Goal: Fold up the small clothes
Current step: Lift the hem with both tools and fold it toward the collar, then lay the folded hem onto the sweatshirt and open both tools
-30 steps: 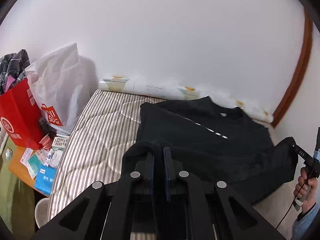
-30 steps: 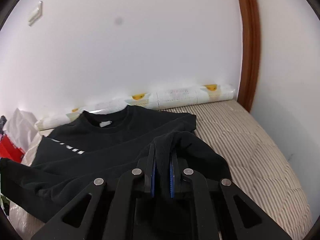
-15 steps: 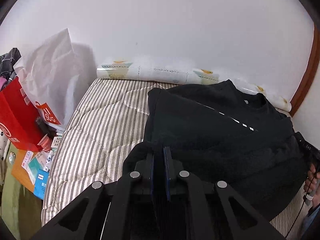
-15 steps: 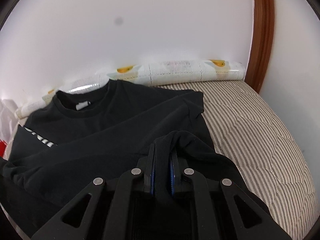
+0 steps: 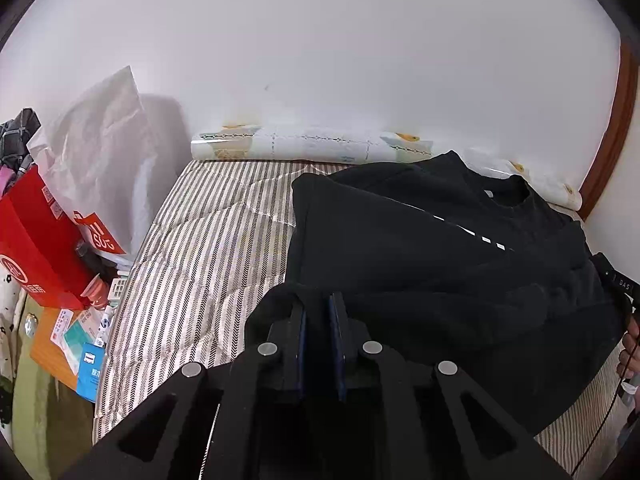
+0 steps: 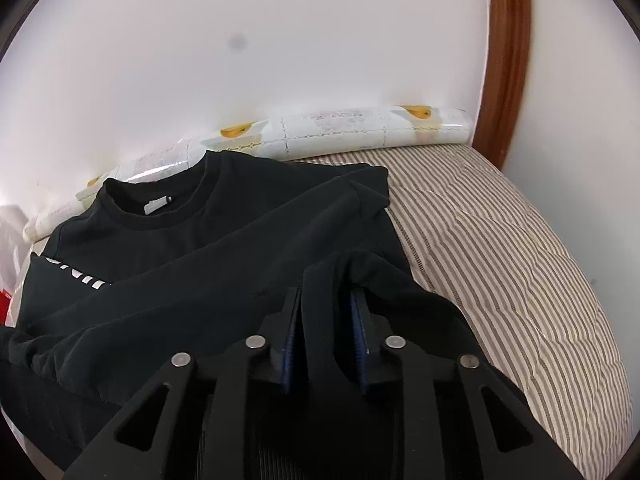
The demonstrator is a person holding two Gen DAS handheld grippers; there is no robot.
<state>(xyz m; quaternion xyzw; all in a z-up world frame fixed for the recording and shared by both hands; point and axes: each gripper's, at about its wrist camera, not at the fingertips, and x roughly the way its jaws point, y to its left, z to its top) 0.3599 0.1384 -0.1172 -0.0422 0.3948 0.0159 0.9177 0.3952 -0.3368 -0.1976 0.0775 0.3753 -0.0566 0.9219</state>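
A black sweatshirt (image 5: 420,248) with white lettering lies on the striped mattress (image 5: 208,256), collar toward the wall, sleeves folded across the body. It also shows in the right wrist view (image 6: 192,264). My left gripper (image 5: 318,308) is shut on the sweatshirt's bottom hem, which is lifted and drapes over the fingers. My right gripper (image 6: 326,304) has its jaws parted a little, with a fold of the black hem still standing between the blue pads. The hem is carried up over the lower body toward the collar (image 6: 160,200).
A rolled patterned mat (image 5: 312,146) lies along the white wall. A white bag (image 5: 96,152), a red bag (image 5: 36,248) and small packets crowd the bed's left edge. A brown wooden frame (image 6: 506,56) stands at the right. Bare striped mattress (image 6: 500,248) lies right of the sweatshirt.
Both grippers have carried the hem forward toward the collar. The right gripper's jaws have widened from a tight pinch. The left stays clamped.
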